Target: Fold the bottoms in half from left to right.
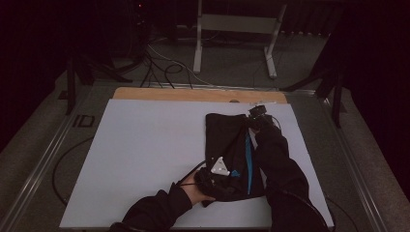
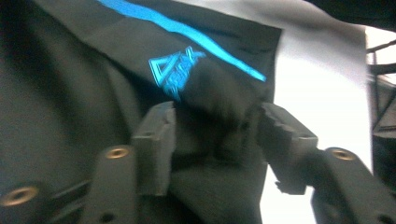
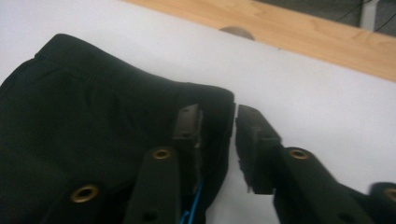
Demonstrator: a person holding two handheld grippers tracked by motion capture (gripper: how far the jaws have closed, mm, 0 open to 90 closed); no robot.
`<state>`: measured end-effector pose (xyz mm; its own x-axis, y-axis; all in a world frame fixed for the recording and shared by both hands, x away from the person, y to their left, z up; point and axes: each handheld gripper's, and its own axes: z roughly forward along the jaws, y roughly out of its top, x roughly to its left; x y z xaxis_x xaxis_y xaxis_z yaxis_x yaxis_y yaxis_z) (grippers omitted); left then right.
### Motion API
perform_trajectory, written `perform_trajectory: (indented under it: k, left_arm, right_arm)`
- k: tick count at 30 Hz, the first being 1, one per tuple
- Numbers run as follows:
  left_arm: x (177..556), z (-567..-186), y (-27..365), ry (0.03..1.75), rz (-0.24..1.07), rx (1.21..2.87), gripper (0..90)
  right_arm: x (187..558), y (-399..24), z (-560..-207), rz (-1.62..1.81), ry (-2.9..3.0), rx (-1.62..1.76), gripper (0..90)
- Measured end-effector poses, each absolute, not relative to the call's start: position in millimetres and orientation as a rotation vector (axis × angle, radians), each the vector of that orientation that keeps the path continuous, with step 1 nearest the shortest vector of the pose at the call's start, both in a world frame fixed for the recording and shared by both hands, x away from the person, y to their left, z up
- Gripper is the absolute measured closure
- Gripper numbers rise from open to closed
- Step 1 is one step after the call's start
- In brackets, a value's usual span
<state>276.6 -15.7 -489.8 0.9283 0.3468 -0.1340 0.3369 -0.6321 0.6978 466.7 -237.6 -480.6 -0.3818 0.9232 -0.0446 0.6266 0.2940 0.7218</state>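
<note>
A black garment [image 1: 227, 145] with a bright blue stripe [image 1: 249, 166] lies folded on the white board [image 1: 145, 145], right of its middle. My left gripper [image 1: 223, 183] is at the garment's near end, its jaws apart around a bunch of the black cloth [image 2: 93, 93], just below a blue triangle logo [image 2: 173, 70]; the pads do not press it. My right gripper [image 1: 252, 116] is at the far right corner. Seen in the right gripper view, the right gripper [image 3: 217, 114] stands open, one jaw over the garment's edge [image 3: 93, 116], the other over the board.
The board's far edge is a wooden strip [image 1: 193, 94]. Beyond the table stand a white metal frame [image 1: 237, 29] and loose cables [image 1: 164, 67] on the floor. A wide bare stretch of the board lies to the garment's left.
</note>
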Motion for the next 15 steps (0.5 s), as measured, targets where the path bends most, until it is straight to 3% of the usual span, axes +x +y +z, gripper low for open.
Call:
perform_trajectory:
  k: [4,5,6,8,14,15]
  left_arm:
    - [272.0,-483.9,-10.1,0.480,0.016,2.287,25.1]
    - [270.8,-480.0,-5.4,0.465,-0.008,2.276,25.1]
    - [269.9,-477.9,-3.1,0.468,-0.005,2.263,14.4]
    - [268.8,-472.7,3.2,0.463,0.003,2.245,13.9]
    - [267.5,-464.2,20.5,0.481,0.015,2.216,0.9]
    - [267.3,-463.1,24.6,0.474,0.013,2.206,0.8]
  right_arm:
    - [462.5,-239.9,-474.5,0.894,2.097,1.375,55.9]
    - [461.0,-240.6,-472.2,0.899,2.096,1.366,51.6]
    - [457.8,-242.4,-467.6,0.918,2.086,1.368,48.7]
    - [454.3,-243.7,-463.1,0.938,2.088,1.372,40.8]
    - [438.2,-247.4,-449.0,0.989,2.120,1.347,14.6]
    - [435.3,-247.5,-447.6,1.003,2.141,1.330,14.0]
